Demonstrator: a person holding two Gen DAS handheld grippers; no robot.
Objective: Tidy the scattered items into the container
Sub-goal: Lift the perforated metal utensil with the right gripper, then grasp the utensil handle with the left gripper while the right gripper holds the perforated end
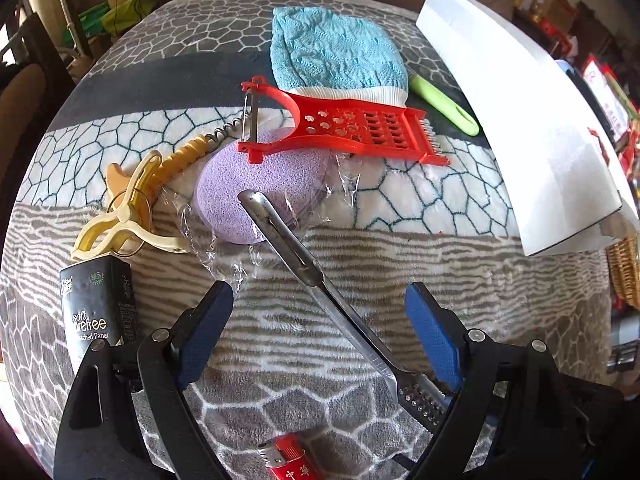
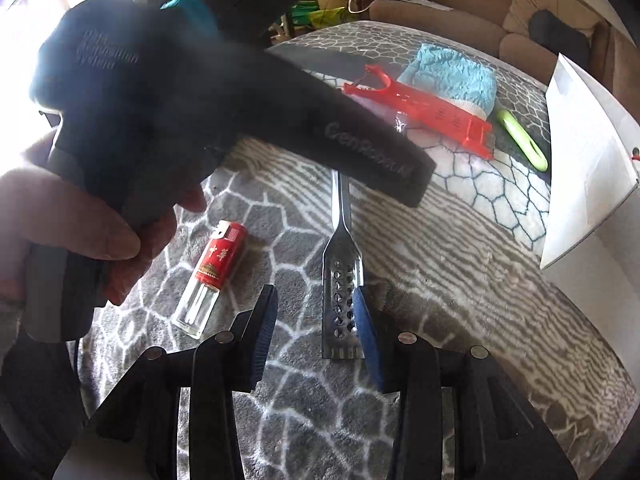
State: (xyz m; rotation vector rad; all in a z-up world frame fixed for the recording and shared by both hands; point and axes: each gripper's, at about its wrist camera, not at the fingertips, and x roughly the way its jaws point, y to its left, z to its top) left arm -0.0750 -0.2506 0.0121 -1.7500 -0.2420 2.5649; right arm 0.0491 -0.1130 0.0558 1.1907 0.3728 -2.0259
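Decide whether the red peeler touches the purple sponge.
Touching. The left wrist view shows the red peeler lying across the purple sponge's upper edge, its head resting on it.

Steel peeler (image 2: 343, 280) lies flat beside red lighter (image 2: 212, 276) on patterned blanket (image 2: 460, 280).

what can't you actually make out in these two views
- Inside of the white cardboard box: both views show only its outer wall.
- Steel peeler: its blade end is hidden in the right wrist view by the left gripper's black body.
- Black paper pack: left fingers cover its label.
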